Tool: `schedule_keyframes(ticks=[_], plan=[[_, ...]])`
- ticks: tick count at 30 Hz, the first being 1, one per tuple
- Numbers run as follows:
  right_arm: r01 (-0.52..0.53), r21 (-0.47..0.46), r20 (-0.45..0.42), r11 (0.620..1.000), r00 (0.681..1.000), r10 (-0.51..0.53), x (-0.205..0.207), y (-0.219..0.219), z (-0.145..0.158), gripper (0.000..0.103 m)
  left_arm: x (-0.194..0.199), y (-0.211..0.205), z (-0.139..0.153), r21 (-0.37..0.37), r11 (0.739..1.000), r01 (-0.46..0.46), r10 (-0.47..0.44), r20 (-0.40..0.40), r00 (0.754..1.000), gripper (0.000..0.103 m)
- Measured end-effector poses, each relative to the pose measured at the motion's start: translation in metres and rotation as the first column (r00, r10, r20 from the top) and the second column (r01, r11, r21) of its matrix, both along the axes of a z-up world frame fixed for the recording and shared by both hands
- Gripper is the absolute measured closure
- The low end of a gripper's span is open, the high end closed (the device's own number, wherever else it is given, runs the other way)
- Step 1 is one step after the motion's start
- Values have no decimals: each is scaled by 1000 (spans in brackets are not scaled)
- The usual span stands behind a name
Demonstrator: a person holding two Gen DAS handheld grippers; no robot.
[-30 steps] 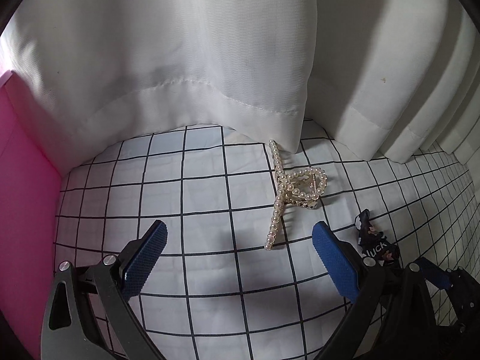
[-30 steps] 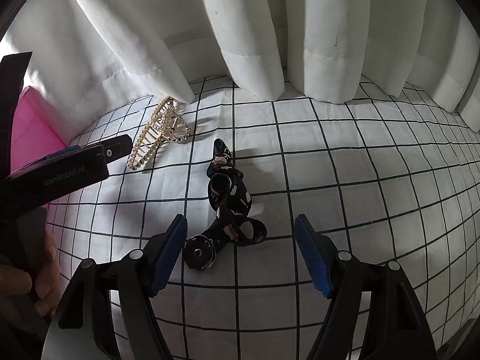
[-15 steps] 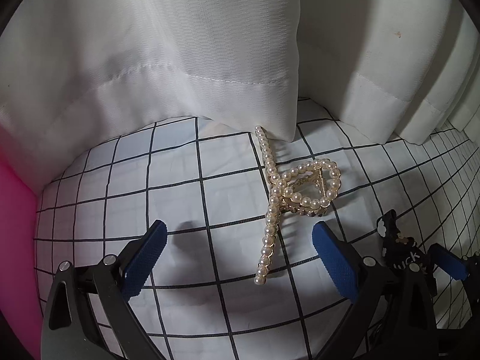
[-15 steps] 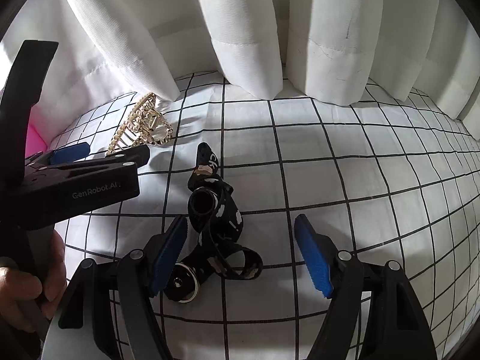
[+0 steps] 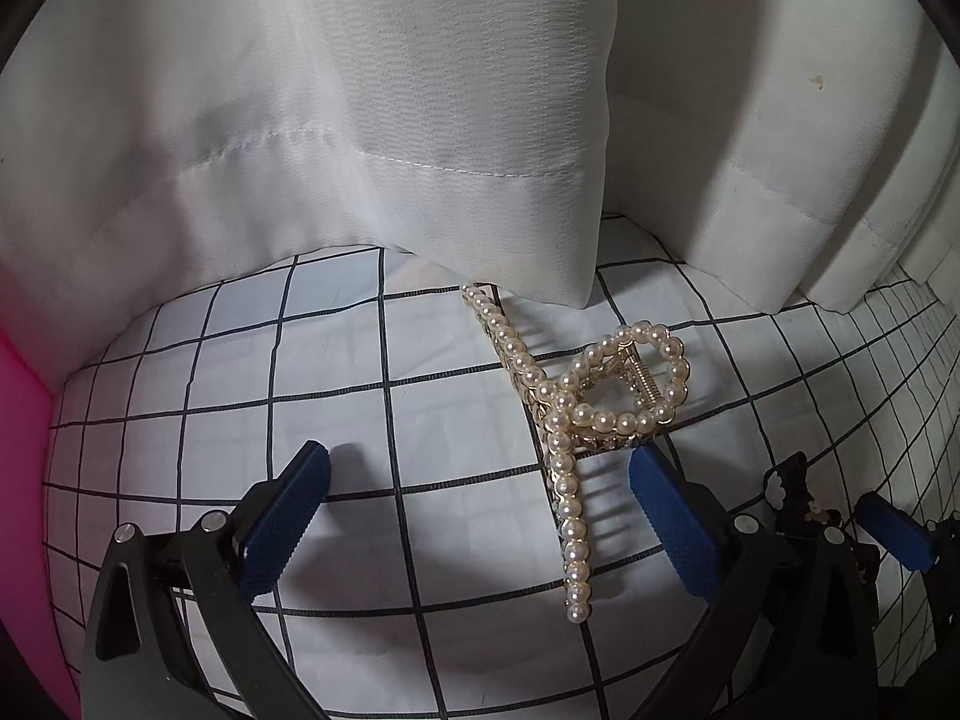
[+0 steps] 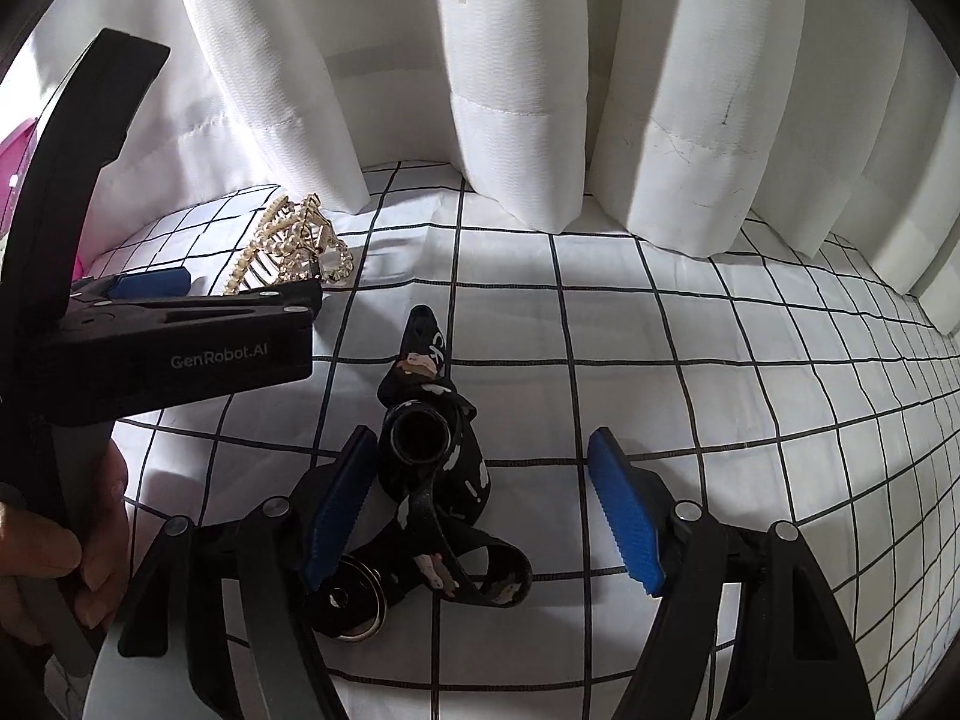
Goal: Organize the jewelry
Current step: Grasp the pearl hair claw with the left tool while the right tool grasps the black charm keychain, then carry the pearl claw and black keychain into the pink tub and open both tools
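Observation:
A pearl hair claw [image 5: 576, 408] lies on the white grid cloth [image 5: 240, 396], its far tip under the curtain hem. My left gripper [image 5: 480, 468] is open just above the cloth, and the claw's long pearl arm lies between the fingers, close to the right pad [image 5: 672, 522]. A black printed strap with a metal ring [image 6: 432, 462] lies in front of the right gripper [image 6: 480, 450], which is open. The strap sits between its pads, hard against the left pad [image 6: 336, 510]. The right wrist view also shows the pearl claw [image 6: 294, 252] behind one of the left gripper's fingers [image 6: 198, 312].
White curtains [image 5: 360, 90] hang along the back and rest on the cloth. A pink box [image 5: 18, 480] stands at the far left. A person's hand [image 6: 54, 546] holds the left gripper. The two grippers are close side by side; the grid cloth [image 6: 750, 360] extends to the right.
Both grippers have come forward and lower. The pearl claw's arm now lies between the left fingers, and the black strap is deeper between the right pads. The left gripper shows larger in the right wrist view.

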State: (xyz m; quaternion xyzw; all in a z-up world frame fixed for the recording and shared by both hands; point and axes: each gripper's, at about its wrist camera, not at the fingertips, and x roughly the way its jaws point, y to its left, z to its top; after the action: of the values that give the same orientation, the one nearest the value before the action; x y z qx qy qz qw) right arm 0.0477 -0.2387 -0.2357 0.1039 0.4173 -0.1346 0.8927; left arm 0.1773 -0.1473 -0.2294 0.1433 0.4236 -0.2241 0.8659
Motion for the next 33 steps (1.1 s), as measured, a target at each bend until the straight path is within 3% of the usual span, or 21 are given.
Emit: schedule_keyframes(ticks=[2, 5, 8, 10, 12, 13, 25, 33], plan=[[-11, 7, 5, 1000, 1000, 11, -1, -2, 1, 40, 3, 2, -1, -2, 1000, 2, -2, 0, 1000, 6], [-28, 20, 18, 999, 999, 28, 0, 0, 3, 55, 0, 5, 1, -7, 1000, 10, -10, 4, 1000, 15], [-48, 39, 25, 998, 999, 47, -1, 1, 5, 78, -11, 11, 5, -14, 1000, 18, -18, 14, 1000, 39], [-48, 45, 26, 998, 999, 47, -2, 1, 5, 80, -19, 16, 6, -22, 1000, 19, -19, 11, 1000, 70], [-47, 65, 30, 997, 999, 45, -2, 0, 5, 81, -20, 20, 8, -28, 999, 19, -19, -6, 1000, 89], [-46, 75, 32, 996, 999, 43, -4, -1, 5, 81, -20, 23, 9, -40, 999, 17, -18, -22, 1000, 93], [-84, 97, 69, 992, 995, 77, -33, -2, 27, 82, -51, 71, 31, -83, 996, -43, 39, -51, 998, 95], [-167, 80, 94, 983, 983, 159, -53, 12, 57, 82, -89, 84, 72, -114, 989, -89, 86, -27, 996, 95]])
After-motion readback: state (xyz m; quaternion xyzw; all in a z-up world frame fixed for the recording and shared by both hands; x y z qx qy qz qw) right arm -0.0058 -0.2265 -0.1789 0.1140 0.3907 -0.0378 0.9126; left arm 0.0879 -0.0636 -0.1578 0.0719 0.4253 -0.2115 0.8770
